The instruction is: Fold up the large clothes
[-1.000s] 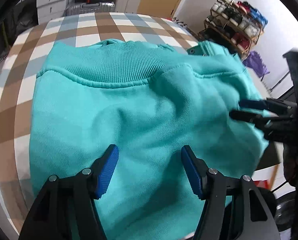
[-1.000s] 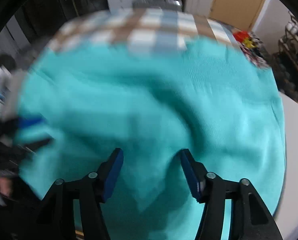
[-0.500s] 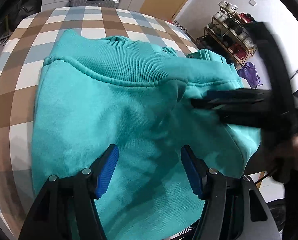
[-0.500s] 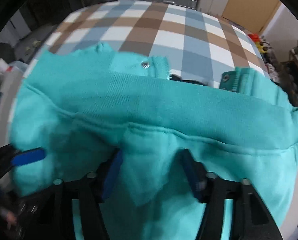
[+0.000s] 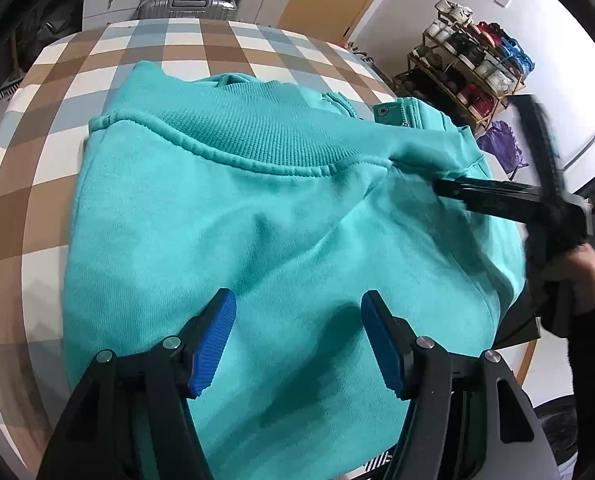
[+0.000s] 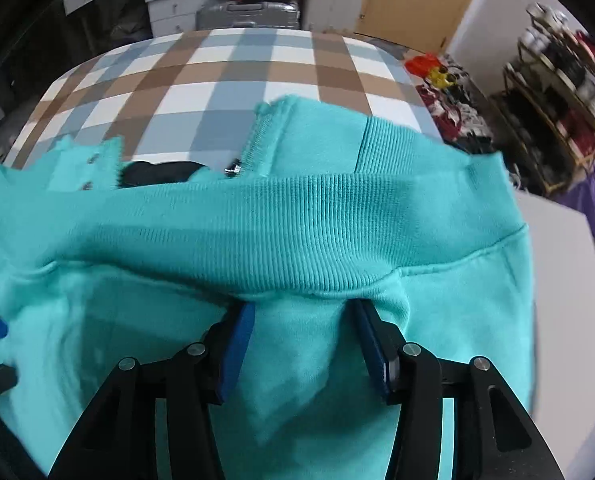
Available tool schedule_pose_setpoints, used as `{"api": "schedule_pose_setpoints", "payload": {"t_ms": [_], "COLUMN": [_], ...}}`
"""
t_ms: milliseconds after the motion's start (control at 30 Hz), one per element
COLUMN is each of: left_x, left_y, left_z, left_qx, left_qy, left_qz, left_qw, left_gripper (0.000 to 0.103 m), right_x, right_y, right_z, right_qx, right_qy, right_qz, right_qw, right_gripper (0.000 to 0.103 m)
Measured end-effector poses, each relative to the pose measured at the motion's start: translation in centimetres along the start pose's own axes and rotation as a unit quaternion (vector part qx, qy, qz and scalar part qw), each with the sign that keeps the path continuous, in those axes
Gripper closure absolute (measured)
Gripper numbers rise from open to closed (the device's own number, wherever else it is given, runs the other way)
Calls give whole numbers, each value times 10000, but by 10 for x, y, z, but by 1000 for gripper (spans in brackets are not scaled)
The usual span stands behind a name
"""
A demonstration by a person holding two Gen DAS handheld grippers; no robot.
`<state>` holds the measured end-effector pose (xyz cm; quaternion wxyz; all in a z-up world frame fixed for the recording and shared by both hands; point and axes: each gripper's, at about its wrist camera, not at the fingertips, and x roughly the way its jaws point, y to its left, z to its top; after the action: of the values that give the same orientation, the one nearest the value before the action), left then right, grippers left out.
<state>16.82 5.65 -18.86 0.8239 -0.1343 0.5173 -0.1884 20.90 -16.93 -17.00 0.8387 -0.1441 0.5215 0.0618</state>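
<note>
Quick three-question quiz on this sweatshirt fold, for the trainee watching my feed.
1. True or false: the left gripper has cloth pinched in its jaws.
2. Which part of the teal sweatshirt lies just ahead of the right gripper? A) the ribbed band B) a hood C) a printed logo
3. What pattern is on the table cover?

Key:
1. False. Its jaws stand open above the cloth.
2. A. The right jaws have just been closing, with a bunch of cloth between them.
3. Checks of brown, grey-blue and white.
</note>
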Motion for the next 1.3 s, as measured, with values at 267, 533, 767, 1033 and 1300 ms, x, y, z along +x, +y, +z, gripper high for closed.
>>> {"api": "schedule_pose_setpoints", "payload": {"t_ms": [267,533,767,1033,1300], "left_x": [4,9,-8,-8,41], "left_y": [-7,-15,-28,-100,-53], "left_z": [-1,-4,-11,-49,-30], "left_qx": [132,407,495,1984,970], "left_qy": [-19,-108,-303,-656,357], "left_qz": [301,639,941,1108,630], "left_qw": [9995,9971,9939,9716,9927], "left_gripper": [43,42,42,42,23], "right_x": [-58,-8,-42,-107,-97], "right_y": [25,49,4,-29,-39], "right_z": [-80,-109,-117,-153,-156], "right_qx": [-383,-127,1091,1694,1877], "right_qy": [45,-343,-1120,-3406,-2906], "right_qz": [1326,647,1653,1886,2089], "right_qw": [9904,9972,9738,9054,9147], "right_gripper": [43,34,48,6,6]}}
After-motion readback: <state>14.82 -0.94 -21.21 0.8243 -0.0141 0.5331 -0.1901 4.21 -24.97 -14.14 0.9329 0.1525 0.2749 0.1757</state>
